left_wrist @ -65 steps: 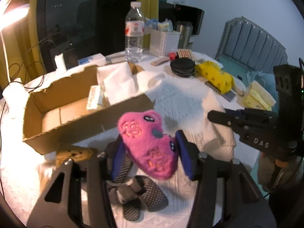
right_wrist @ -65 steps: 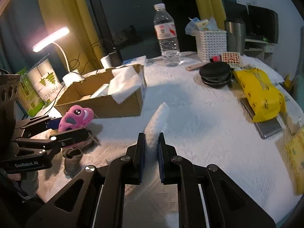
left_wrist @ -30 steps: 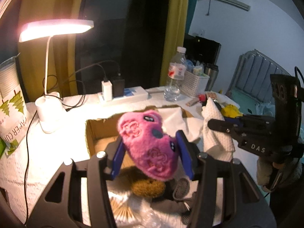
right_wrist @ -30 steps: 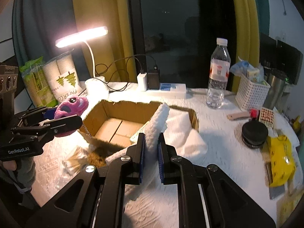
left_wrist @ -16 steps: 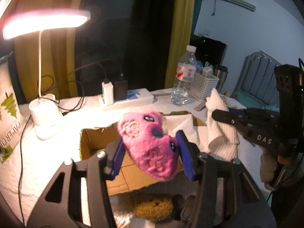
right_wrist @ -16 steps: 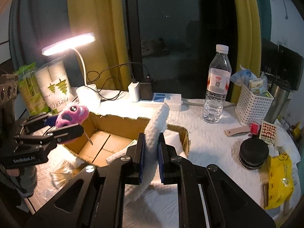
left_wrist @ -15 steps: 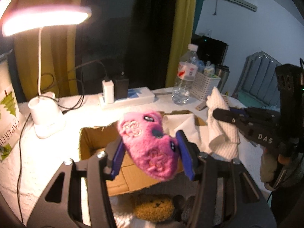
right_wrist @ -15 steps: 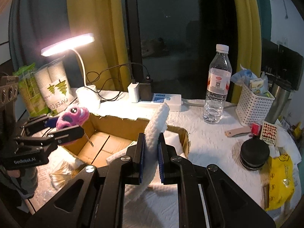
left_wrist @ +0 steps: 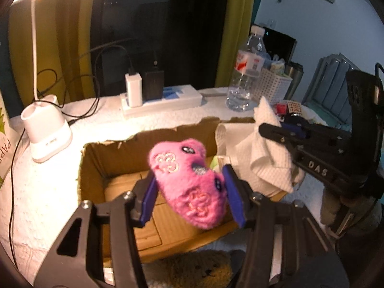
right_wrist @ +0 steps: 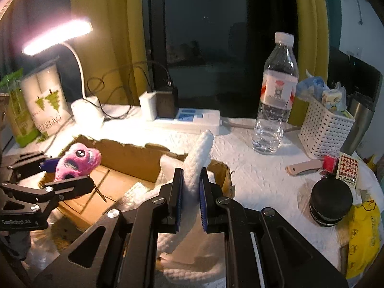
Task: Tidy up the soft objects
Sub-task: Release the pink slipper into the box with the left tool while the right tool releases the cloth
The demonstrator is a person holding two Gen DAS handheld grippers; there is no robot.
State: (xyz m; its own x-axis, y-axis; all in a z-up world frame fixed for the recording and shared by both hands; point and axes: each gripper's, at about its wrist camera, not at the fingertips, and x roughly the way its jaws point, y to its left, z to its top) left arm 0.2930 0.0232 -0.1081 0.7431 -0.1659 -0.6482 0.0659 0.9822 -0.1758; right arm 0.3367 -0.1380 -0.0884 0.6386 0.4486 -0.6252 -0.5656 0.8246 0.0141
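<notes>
My left gripper point(left_wrist: 192, 192) is shut on a pink plush toy point(left_wrist: 189, 184) and holds it above the open cardboard box point(left_wrist: 96, 168). The toy point(right_wrist: 76, 162) and the left gripper point(right_wrist: 63, 171) also show at the left of the right wrist view, over the box point(right_wrist: 134, 158). My right gripper point(right_wrist: 190, 199) is shut on a white towel point(right_wrist: 199, 158) that hangs over the box's right end. The towel point(left_wrist: 264, 153) and the right gripper point(left_wrist: 276, 126) show at the right of the left wrist view. A brown plush toy point(left_wrist: 199, 268) lies in front of the box.
A desk lamp base point(left_wrist: 45, 132), a power strip with chargers point(left_wrist: 163, 100), a water bottle point(right_wrist: 276, 96) and a white basket point(right_wrist: 324, 129) stand behind the box. A black round case point(right_wrist: 331, 204) and yellow packet point(right_wrist: 364, 235) lie right. Paper cups point(right_wrist: 43, 100) stand left.
Both grippers have moved closer to the box and lower. The pink toy now hangs over the box's inside, and the towel is over its right end. Both grips are unchanged.
</notes>
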